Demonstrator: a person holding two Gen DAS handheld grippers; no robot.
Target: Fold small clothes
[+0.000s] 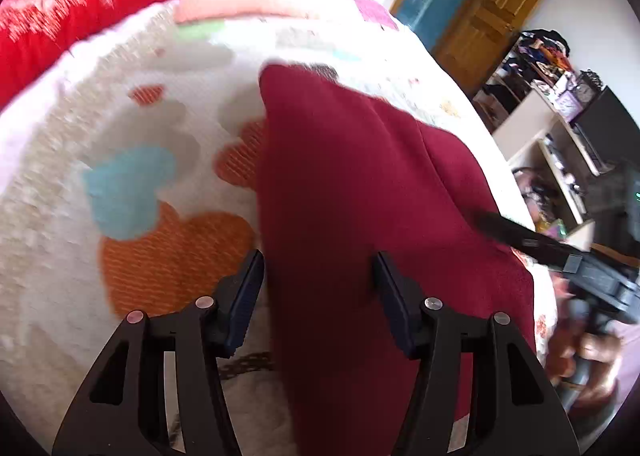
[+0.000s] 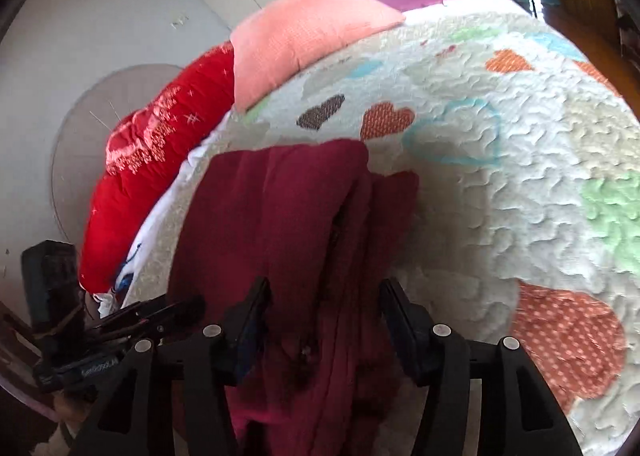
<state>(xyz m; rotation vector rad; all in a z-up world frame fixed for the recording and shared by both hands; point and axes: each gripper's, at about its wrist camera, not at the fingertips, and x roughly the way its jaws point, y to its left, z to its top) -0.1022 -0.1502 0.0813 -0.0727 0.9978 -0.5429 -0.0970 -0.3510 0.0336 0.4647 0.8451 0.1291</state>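
On the bed (image 1: 60, 184), over a heart-print quilt (image 2: 520, 216), a dark red garment (image 1: 360, 196) lies bunched. Left gripper (image 1: 320, 280) straddles its edge, jaws partly apart with cloth between; can't tell if they pinch it. Right gripper (image 2: 324, 300) likewise, folds between its jaws, grip unclear. Red pillow (image 2: 160, 176) and pink cushion (image 2: 304, 28) sit behind.

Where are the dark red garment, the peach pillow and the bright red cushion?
dark red garment (image 1: 352, 184), left wrist view, its broad middle.
peach pillow (image 2: 304, 32), right wrist view, centre of its face.
bright red cushion (image 1: 72, 4), left wrist view, its upper side.
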